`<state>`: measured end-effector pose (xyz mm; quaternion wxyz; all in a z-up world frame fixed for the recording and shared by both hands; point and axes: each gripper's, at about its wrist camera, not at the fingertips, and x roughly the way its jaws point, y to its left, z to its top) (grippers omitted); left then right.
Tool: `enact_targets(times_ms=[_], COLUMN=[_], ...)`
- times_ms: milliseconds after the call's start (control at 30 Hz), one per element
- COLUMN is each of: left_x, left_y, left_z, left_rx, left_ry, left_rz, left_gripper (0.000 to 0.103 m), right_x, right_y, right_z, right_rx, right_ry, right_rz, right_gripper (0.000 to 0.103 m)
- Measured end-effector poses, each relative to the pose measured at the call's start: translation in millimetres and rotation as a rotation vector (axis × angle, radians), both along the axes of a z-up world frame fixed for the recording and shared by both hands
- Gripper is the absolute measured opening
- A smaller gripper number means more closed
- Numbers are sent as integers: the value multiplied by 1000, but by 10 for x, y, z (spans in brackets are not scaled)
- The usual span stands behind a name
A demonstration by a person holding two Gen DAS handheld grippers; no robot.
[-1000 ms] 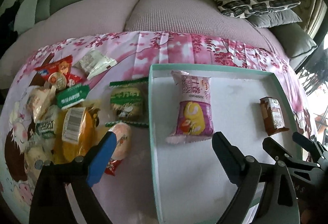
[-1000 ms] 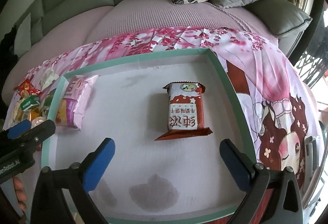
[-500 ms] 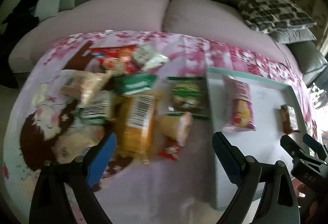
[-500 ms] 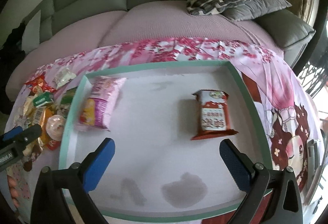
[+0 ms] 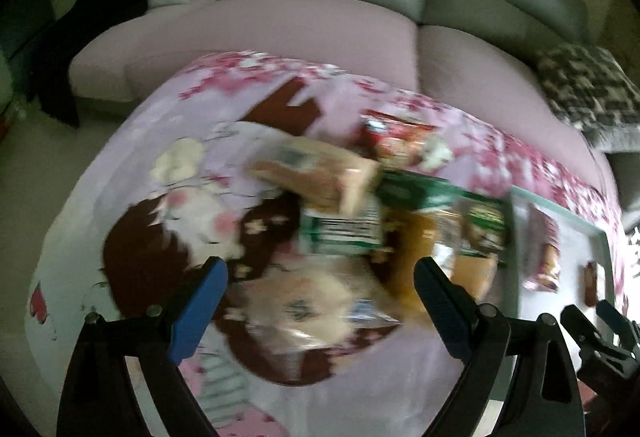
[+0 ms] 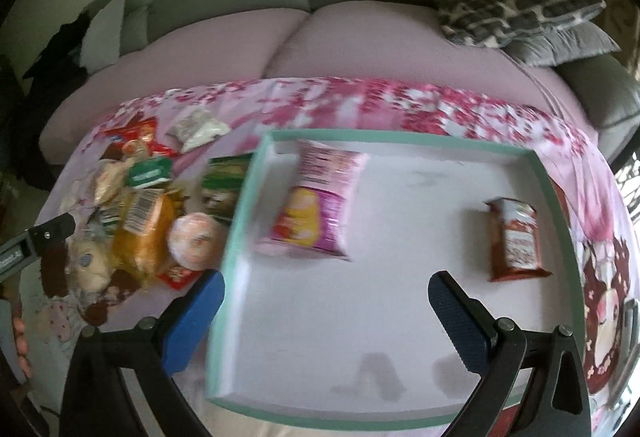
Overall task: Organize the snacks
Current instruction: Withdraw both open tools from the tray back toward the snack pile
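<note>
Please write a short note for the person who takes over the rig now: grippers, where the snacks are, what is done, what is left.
Left gripper: open, empty, over the snack pile.
Right gripper: open, empty, over the tray's near left part.
Done: pink packet and brown packet lie in the tray, apart.
Left: the pile on the cloth, left of the tray, including an orange bag, a round snack and green packets; none is held.
</note>
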<state>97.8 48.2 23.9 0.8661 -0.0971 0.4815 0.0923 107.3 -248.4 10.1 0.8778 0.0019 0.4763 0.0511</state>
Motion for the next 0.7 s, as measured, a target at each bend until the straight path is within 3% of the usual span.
enact_targets(times_ms=[400,700], left_x=[-144,-126], left_y=[615,540], left_z=[-133,-274], left_rx=[-73,-181], left_ry=[39,52], left_rz=[129,56], left_gripper=[94,94], right_x=[5,-48], right_y=[796,1093], right_z=[12,-126], right_rx=[26,7], right_ry=[29,66], right_rz=[154,213], right_gripper=[103,103])
